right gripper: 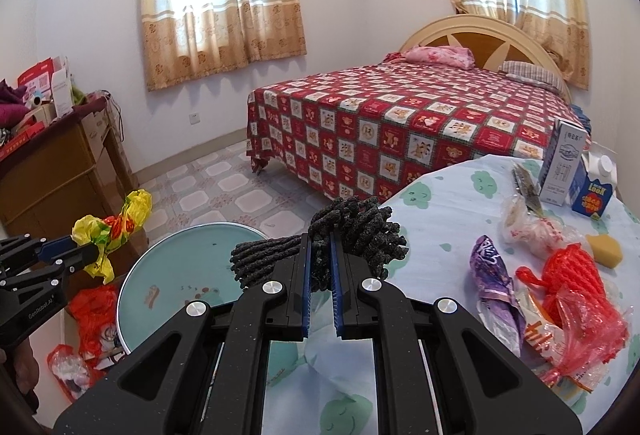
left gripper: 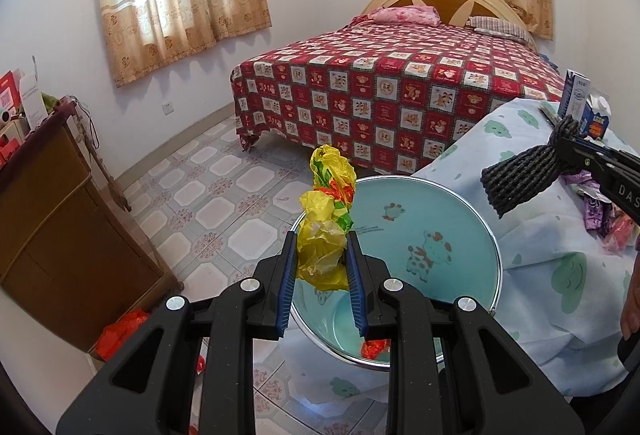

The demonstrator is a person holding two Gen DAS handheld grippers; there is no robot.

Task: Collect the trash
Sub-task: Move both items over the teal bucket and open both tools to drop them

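My left gripper is shut on a crumpled yellow plastic wrapper and holds it over the near rim of a teal basin; a red scrap lies in the basin. The wrapper also shows in the right wrist view. My right gripper is shut on a dark grey knitted cloth, held above the table edge beside the basin. On the table lie a purple wrapper, a red net bag and a clear plastic bag.
The table has a pale blue cloth; two cartons and a yellow sponge stand at its far right. Red bags lie on the floor by a brown cabinet. A bed stands behind.
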